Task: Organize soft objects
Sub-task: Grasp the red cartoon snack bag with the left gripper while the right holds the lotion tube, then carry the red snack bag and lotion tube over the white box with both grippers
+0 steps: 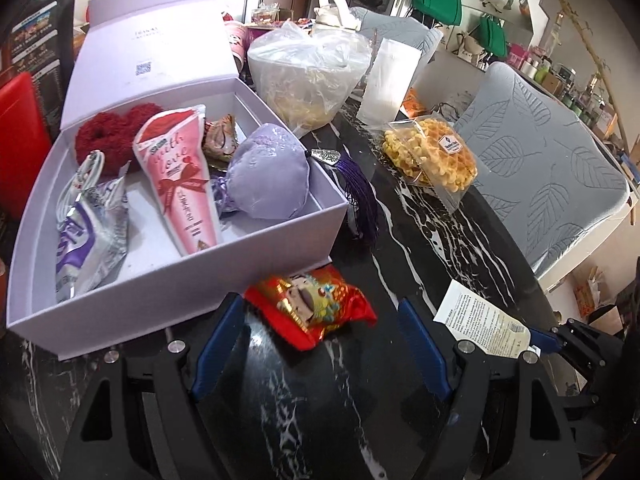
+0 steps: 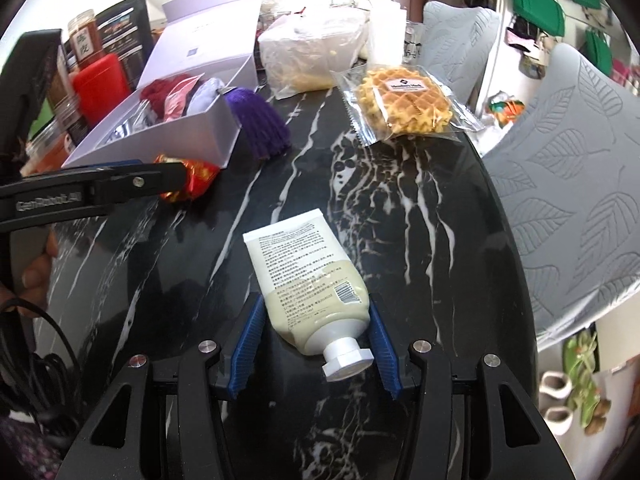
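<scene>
A red snack packet point(image 1: 312, 308) lies on the black marble table point(image 2: 320, 180), just in front of the white box point(image 1: 192, 280). My left gripper point(image 1: 320, 344) is open, its blue pads on either side of the packet's near end and not touching it. The box holds a red fluffy ring point(image 1: 112, 136), a pink cone pack point(image 1: 180, 176), a lilac pouch point(image 1: 272, 172) and a silver packet point(image 1: 88, 240). My right gripper point(image 2: 316, 344) is shut on a cream tube point(image 2: 308, 288), gripped near its white cap. The tube point(image 1: 484, 328) also shows at the right of the left wrist view.
A wrapped waffle point(image 2: 404, 100) and a plastic bag of pale shreds point(image 1: 308, 76) sit farther back. A purple tassel point(image 1: 360, 200) hangs over the box's right wall. A grey leaf-patterned chair point(image 1: 540, 160) stands along the table's right edge. A red container point(image 2: 100, 84) stands left of the box.
</scene>
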Tool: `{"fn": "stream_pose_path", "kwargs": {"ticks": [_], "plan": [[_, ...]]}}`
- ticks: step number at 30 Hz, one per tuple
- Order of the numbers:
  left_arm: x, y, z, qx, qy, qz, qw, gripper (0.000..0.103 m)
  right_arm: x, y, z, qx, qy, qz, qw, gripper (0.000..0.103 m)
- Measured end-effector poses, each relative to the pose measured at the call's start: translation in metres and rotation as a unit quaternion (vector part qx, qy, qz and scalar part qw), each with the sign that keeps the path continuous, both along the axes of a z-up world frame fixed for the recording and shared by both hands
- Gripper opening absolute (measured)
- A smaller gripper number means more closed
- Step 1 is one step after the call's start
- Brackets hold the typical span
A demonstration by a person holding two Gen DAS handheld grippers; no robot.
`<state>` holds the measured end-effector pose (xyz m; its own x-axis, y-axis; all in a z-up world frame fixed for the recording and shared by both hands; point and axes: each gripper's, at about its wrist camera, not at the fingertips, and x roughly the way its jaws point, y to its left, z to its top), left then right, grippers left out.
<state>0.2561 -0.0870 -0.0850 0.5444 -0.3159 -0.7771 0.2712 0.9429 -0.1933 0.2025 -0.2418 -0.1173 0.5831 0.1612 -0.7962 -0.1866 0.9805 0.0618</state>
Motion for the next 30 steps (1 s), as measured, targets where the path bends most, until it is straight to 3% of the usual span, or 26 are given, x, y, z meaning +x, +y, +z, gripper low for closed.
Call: {"fn": "stream_pose_path", "kwargs": {"ticks": [11, 13, 15, 21, 30], "plan": [[0.021, -0.013, -0.018, 0.019, 0.032, 0.021, 0.9991, 0.079, 0.012, -0.009, 0.000, 0.013, 0.005, -0.006, 1.000, 0.051], [0.020, -0.014, -0.019, 0.024, 0.029, 0.024, 0.9990, 0.073, 0.012, -0.009, 0.000, 0.015, 0.004, -0.007, 1.000, 0.051], [0.018, -0.016, -0.019, 0.036, 0.022, 0.032, 0.9986, 0.059, 0.012, -0.009, 0.000, 0.016, 0.003, -0.008, 1.000, 0.051], [0.012, -0.018, -0.018, 0.045, 0.014, 0.025, 0.9985, 0.049, 0.007, -0.009, 0.000, 0.013, 0.000, -0.012, 1.000, 0.051], [-0.005, -0.014, -0.017, 0.024, 0.032, 0.008, 0.9992, 0.048, -0.008, -0.012, 0.001, 0.033, -0.004, -0.029, 0.999, 0.051]]}}
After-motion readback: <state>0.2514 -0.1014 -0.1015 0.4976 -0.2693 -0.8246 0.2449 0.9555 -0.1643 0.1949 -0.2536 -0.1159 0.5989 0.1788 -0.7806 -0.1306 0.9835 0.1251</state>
